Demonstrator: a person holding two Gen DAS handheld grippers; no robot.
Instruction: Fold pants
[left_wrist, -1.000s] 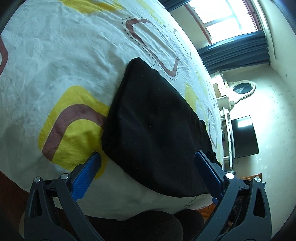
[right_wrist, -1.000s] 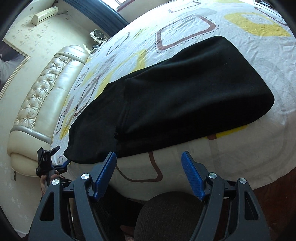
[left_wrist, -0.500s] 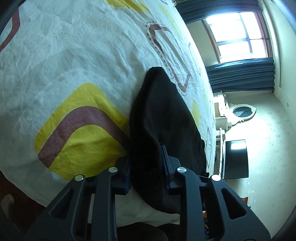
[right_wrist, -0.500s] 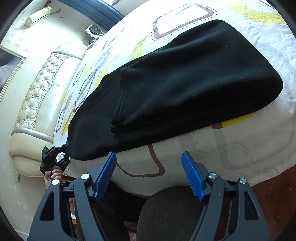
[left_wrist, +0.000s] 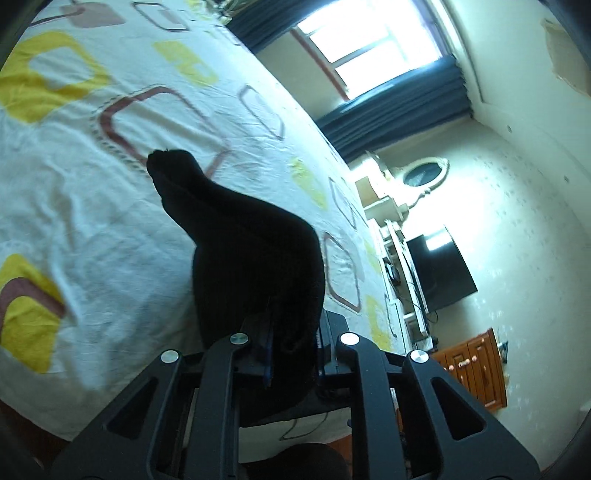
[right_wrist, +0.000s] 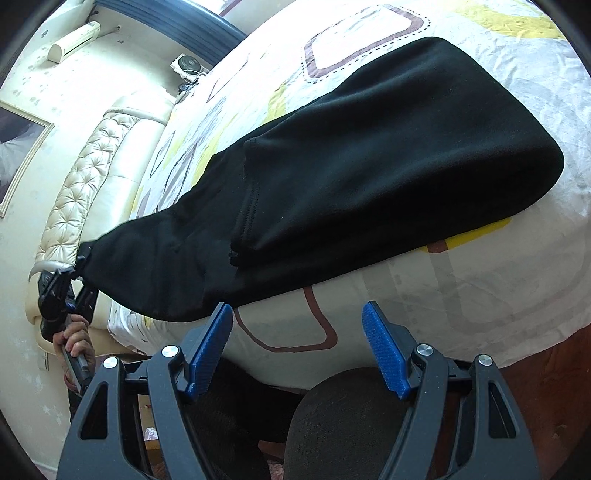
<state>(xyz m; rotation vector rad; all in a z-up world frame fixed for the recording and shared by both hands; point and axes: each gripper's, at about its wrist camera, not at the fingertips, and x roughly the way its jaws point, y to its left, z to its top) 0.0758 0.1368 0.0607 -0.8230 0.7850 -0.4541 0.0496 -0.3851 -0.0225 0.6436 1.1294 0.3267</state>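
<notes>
Clamped on a bunched end of the black pants (left_wrist: 255, 254), the left gripper (left_wrist: 293, 347) has its blue pads all but hidden by cloth; the jaws have just been closing onto it. From the right wrist view that same gripper (right_wrist: 61, 286) sits at the far left with a hand (right_wrist: 75, 339) on its handle, and the fabric rises off the bed (right_wrist: 480, 280) toward it. Right gripper (right_wrist: 297, 347) hovers at the bed's near edge, jaws apart with nothing between them. Most of the pants lie folded on the patterned sheet, probably in two layers, near a tufted headboard (right_wrist: 79, 188).
</notes>
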